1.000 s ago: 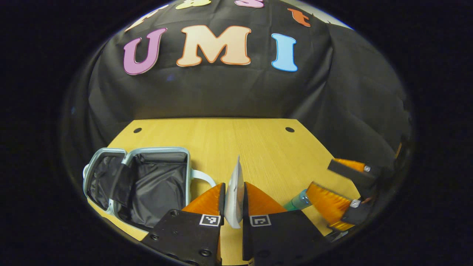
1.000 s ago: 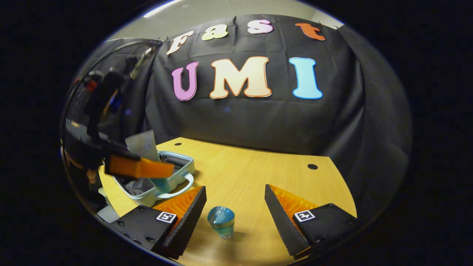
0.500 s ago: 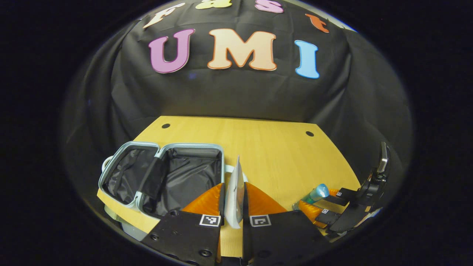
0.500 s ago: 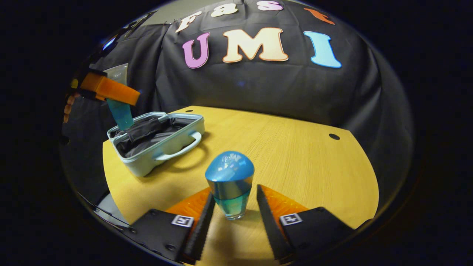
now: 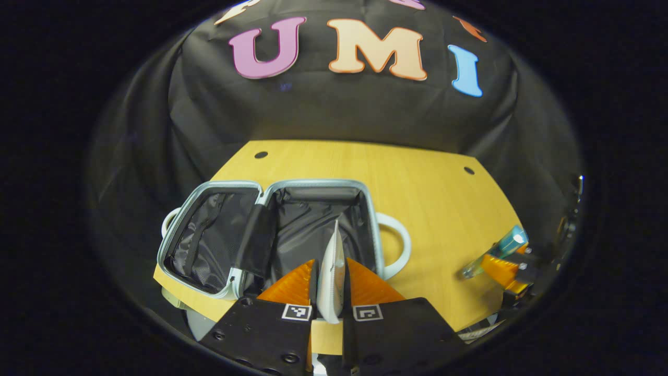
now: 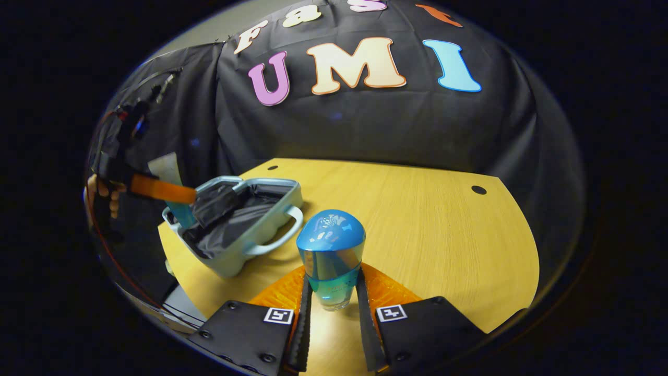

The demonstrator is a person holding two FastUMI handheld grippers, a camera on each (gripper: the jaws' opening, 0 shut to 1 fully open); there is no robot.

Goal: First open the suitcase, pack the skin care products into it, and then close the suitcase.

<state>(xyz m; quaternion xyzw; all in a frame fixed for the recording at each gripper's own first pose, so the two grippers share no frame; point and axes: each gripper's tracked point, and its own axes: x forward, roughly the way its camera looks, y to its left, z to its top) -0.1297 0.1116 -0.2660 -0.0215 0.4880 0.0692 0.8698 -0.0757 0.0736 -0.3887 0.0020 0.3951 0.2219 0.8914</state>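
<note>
Flat tube [image 5: 332, 277] is clamped edge-on in the left gripper [image 5: 332, 290], directly above the open suitcase [image 5: 313, 219], long axis pointing into the nearer half. Blue bottle [image 6: 330, 266] is pinched upright on the counter [image 6: 428, 230] by the right gripper [image 6: 332, 303], suitcase well off to its left.

A light wooden table [image 5: 428, 209] with round holes stands before black cloth [image 6: 396, 130].

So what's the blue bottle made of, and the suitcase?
The bottle looks like clear glass or hard plastic: see-through, with liquid inside and a glossy blue cap. The suitcase seems to have a hard, smooth pale-blue plastic shell; its black lining wrinkles and shines faintly, like thin fabric.
</note>
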